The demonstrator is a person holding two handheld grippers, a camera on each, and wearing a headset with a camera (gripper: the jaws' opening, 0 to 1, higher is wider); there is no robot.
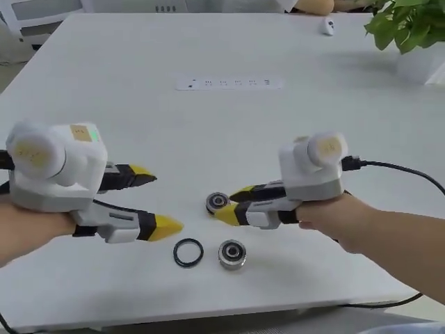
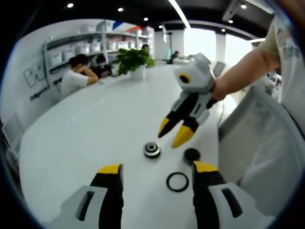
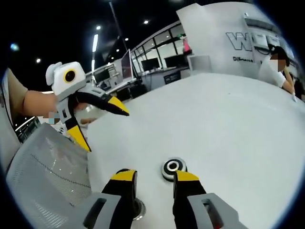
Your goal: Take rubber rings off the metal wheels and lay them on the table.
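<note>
One rubber ring (image 1: 188,252) lies flat on the desk (image 1: 229,125), just beside the near wheel (image 1: 231,253). This wheel looks bare, so I judge the ring comes from it and is laid aside as finished. The far wheel (image 1: 217,202) seems to carry a dark ring around it. The right hand-held gripper (image 1: 233,202) points at this wheel with its jaws partly open. Its tips are just beside the wheel and grip nothing; probably it is lined up to take the wheel. The left hand-held gripper (image 1: 156,197) hangs over the desk with jaws wide apart and empty, perhaps ready to pull the ring.
</note>
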